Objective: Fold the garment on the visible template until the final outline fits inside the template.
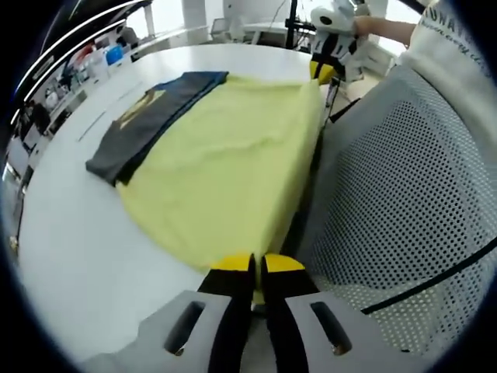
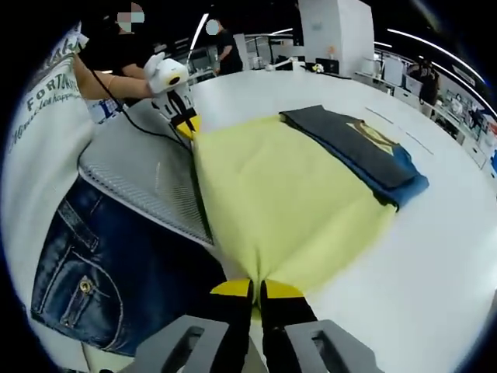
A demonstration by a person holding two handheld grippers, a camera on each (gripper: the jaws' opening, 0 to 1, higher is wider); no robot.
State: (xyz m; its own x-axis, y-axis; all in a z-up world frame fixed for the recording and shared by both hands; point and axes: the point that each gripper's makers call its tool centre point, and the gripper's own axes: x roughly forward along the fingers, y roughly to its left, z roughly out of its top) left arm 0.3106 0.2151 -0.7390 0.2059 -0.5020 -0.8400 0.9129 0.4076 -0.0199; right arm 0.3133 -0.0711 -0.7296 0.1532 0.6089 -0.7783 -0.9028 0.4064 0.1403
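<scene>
I see the yellow garment (image 1: 233,163) spread on the white tabletop (image 1: 70,256), long axis along the near edge, between my grippers. Left gripper (image 1: 257,268) and right gripper (image 2: 255,289) each pinch a corner. A dark folded garment (image 2: 365,151) lies on its far edge.

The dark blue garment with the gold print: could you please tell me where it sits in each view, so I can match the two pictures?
Left gripper view: the dark blue garment lies upper left, along the far edge of the yellow garment.
Right gripper view: it lies upper right, again along the yellow garment's far edge.
Shared landmark: the yellow garment, held at the near edge by each view's own hand-held gripper.
</scene>
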